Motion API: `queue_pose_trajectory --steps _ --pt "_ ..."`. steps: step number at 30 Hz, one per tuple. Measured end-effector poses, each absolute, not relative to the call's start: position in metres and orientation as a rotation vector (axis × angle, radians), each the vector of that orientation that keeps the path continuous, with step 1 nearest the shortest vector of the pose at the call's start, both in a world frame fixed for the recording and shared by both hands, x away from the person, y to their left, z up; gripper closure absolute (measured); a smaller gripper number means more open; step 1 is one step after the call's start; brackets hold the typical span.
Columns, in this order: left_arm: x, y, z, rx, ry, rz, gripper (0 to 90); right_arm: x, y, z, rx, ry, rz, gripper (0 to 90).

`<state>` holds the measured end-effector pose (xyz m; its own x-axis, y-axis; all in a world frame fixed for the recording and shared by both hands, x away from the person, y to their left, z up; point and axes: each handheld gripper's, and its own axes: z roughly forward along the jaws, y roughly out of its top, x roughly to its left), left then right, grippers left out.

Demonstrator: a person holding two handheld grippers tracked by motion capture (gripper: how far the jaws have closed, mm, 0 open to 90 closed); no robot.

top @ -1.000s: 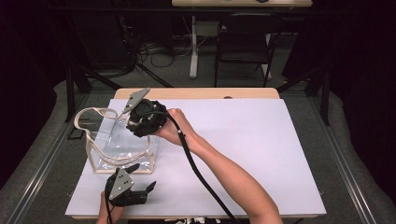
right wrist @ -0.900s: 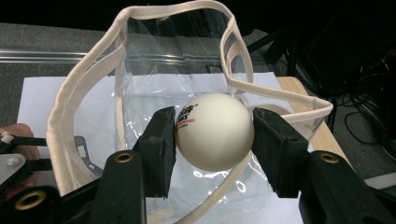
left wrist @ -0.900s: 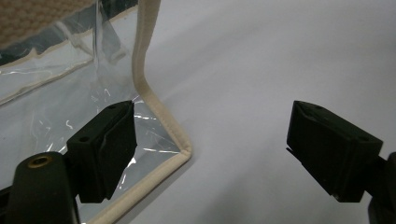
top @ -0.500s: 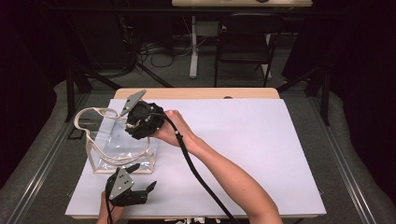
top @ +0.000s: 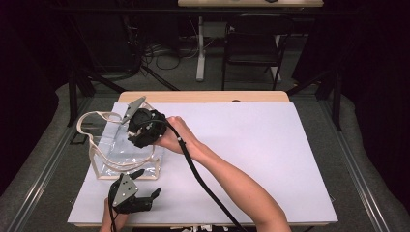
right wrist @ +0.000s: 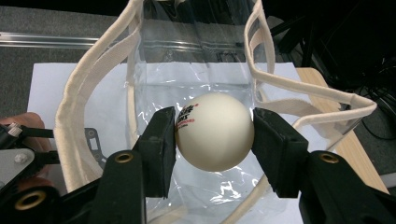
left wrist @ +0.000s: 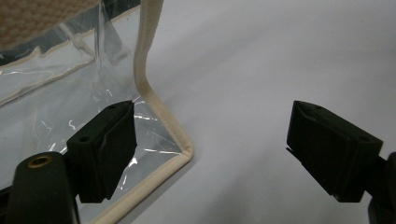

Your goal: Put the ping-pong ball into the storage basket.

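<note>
A clear plastic tote bag (top: 116,145) with cream trim and handles stands at the table's left. My right gripper (right wrist: 214,137) is shut on a white ball (right wrist: 214,131) with red and black print, held just above the bag's (right wrist: 196,74) open mouth. In the high view the right gripper (top: 142,128) hovers over the bag's right side. My left gripper (top: 145,194) rests open near the front edge, just in front of the bag. In the left gripper view its jaws stand wide apart, the left jaw over the bag's corner (left wrist: 180,151).
A white sheet (top: 251,145) covers the table. The right gripper's cable (top: 203,183) trails along the forearm toward the front edge. Behind the table stand a dark chair (top: 251,43) and a white desk leg (top: 199,48) on grey floor.
The right gripper with the ball has shifted slightly further over the bag. The left gripper has stayed in place.
</note>
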<state>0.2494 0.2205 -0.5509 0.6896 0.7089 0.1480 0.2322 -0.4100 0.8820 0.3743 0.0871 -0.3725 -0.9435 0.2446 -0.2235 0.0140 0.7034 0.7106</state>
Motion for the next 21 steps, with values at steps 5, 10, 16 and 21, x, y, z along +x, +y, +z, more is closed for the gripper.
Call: queue_pose_trajectory --steps 5,10,16,21 --pt "0.2492 0.2208 -0.5509 1.967 0.728 0.644 16.3 0.3731 0.0890 -0.3746 0.198 2.619 1.082 50.4" --pt "0.2493 0.2211 -0.5508 1.967 0.729 0.644 16.3 0.3720 0.0901 -0.3774 0.185 2.634 1.065 50.4" --pt "0.2492 0.2210 -0.5509 1.966 0.728 0.645 16.3 0.3729 0.0879 -0.3801 0.194 2.651 1.046 50.5" --pt "0.2491 0.2210 -0.5508 1.966 0.728 0.646 16.3 0.3734 0.0877 -0.3826 0.197 2.668 1.027 50.4"
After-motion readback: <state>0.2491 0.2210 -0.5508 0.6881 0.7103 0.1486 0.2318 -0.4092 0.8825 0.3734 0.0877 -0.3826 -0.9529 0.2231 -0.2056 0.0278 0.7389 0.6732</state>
